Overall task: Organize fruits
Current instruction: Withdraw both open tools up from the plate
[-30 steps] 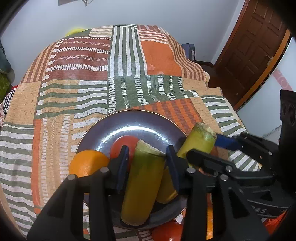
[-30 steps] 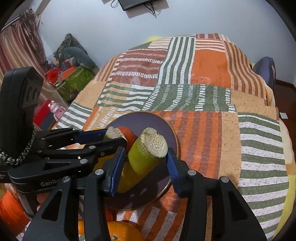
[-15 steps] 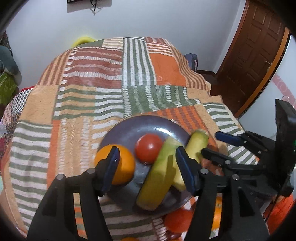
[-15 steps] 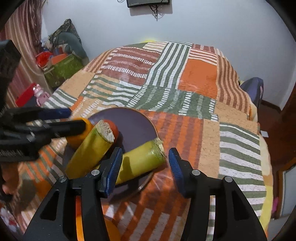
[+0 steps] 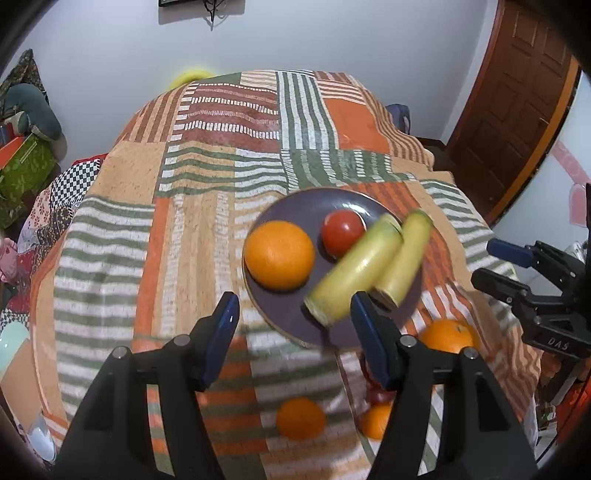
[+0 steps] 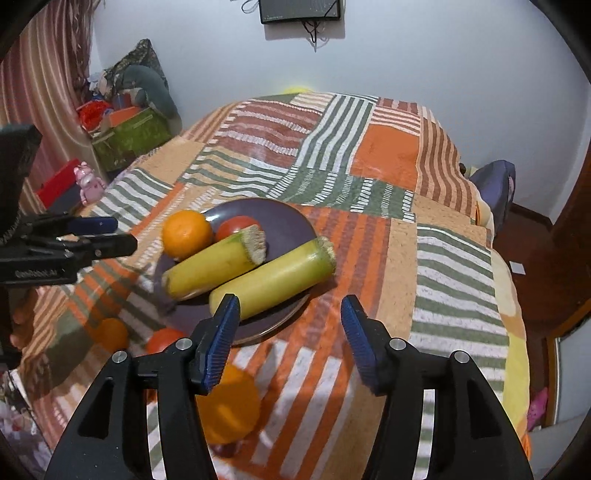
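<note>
On the purple plate (image 5: 295, 206), sitting on a bed with a patchwork striped cover (image 5: 207, 173), lie four pieces: one orange (image 5: 279, 254), one tomato (image 5: 342, 232), and two yellow-green cut stalks. Left stalk (image 6: 212, 263) is fully on the plate, fibrous cut end up near the tomato, lower end blurred. Right stalk (image 6: 273, 277) lies just beside it, roughly parallel, its cut end sticking past the plate rim over the cover. Orange touches or nearly touches the left stalk; tomato sits behind, between the orange and the stalks.

Loose fruit is on the cover near the plate's near edge: an orange (image 5: 447, 335) to the right in the left wrist view, two more oranges (image 5: 301, 418) lower down, partly behind claw fingers, and a tomato (image 6: 164, 339) in the right wrist view.

Left claw (image 5: 293, 328) has its blue pads apart, nothing between them, hovering over the cover just short of the plate edge; its right pad overlaps the lower stalk end in view, contact not clear. Right claw (image 6: 290, 332) has jaws opening, pads apart, empty, with the right stalk's lower end just past its left pad.

Further out: wooden door (image 5: 513, 110) at right, green box (image 6: 129, 140) and clutter by the wall at left, pink toy (image 6: 88, 182), dark screen (image 6: 299, 10) on the white wall.
</note>
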Motion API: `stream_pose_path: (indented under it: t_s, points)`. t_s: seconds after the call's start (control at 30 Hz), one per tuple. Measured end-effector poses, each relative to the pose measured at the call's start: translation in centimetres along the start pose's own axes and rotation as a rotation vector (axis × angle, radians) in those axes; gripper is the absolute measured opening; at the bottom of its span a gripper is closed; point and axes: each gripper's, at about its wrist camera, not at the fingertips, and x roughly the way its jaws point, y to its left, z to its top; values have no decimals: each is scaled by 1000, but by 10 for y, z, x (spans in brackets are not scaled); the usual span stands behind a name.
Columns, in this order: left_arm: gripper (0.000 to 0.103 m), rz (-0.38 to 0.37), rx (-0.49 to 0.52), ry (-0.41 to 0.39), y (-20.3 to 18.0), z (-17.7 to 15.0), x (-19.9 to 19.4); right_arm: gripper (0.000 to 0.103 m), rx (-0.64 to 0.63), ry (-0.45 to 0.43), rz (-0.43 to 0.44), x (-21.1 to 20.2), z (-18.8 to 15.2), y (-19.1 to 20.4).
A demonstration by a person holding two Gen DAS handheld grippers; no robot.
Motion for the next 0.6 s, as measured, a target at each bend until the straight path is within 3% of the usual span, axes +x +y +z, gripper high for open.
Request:
stream_pose_path:
  t_s: [0.1, 0.27, 0.6]
  points:
    - [65, 0, 5, 3, -2, -14, -12, 69, 1, -26, -11, -14, -6, 11]
    - [68, 8, -4, 10, -1, -39, -27, 77, -14, -44, -18, -26, -20, 29]
    - [68, 2, 16, 95, -2, -76, -12, 80, 18, 11, 10, -15, -49, 47]
